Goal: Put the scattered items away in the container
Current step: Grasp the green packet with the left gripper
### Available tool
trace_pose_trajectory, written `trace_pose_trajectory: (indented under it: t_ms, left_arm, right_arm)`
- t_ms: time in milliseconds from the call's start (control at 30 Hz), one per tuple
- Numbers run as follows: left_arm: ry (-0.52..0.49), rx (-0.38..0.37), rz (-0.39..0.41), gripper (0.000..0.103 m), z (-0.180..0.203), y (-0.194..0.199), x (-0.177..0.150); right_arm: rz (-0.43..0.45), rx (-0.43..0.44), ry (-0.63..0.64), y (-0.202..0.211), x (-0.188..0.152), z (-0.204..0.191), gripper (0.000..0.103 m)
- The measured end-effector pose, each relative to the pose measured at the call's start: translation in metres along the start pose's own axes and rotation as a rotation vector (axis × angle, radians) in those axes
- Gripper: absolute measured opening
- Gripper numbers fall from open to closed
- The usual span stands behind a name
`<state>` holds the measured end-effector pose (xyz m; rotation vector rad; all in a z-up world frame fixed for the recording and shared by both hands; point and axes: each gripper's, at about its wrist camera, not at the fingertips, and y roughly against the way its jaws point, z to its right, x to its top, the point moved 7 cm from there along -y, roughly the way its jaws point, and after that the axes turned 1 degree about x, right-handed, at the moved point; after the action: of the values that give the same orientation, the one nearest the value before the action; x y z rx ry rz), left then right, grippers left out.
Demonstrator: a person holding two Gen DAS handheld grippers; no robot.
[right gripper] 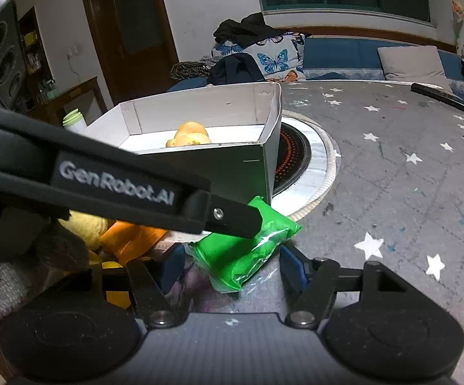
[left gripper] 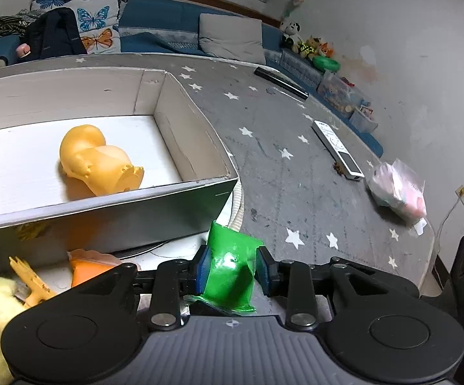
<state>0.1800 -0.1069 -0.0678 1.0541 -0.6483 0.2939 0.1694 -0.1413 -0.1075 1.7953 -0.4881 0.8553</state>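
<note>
My left gripper [left gripper: 231,266] is shut on a green packet [left gripper: 230,264], held just off the near right corner of the white cardboard box [left gripper: 110,197]. An orange toy figure [left gripper: 97,160] lies inside the box. In the right wrist view the left gripper's arm [right gripper: 119,179] crosses in front, and the green packet [right gripper: 248,250] sits between my right gripper's [right gripper: 230,268] open blue pads [right gripper: 291,266], which do not touch it. An orange packet [right gripper: 129,237] and a yellow plush toy [right gripper: 86,224] lie left of the green packet, beside the box.
The table has a grey star-patterned cloth [left gripper: 296,166]. On it lie a white remote [left gripper: 337,149], a black remote [left gripper: 280,81] and a clear bag with pink contents [left gripper: 398,191]. A round hotplate [right gripper: 296,157] sits under the box's right end. A sofa with cushions stands behind.
</note>
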Motion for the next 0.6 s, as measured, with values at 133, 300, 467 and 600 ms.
trace_pose_trajectory:
  t_ms: [133, 300, 467, 600]
  left_arm:
    - [0.012, 0.010, -0.008, 0.034, -0.0034, -0.0040, 0.0001]
    - [0.046, 0.008, -0.020, 0.035, -0.0089, -0.0055, 0.0003]
    - [0.050, 0.007, -0.025, 0.034, -0.0075, -0.0026, -0.0015]
    - [0.047, 0.005, -0.026, 0.034, -0.0045, 0.0030, -0.0040]
  right_arm:
    - [0.003, -0.003, 0.010, -0.0025, 0.0009, -0.0003, 0.068]
    - [0.011, -0.010, 0.023, -0.0060, 0.0020, -0.0015, 0.065]
    - [0.017, -0.024, 0.032, -0.0039, 0.0019, -0.0017, 0.055]
    - [0.026, -0.031, 0.038, 0.0032, 0.0021, -0.0023, 0.046]
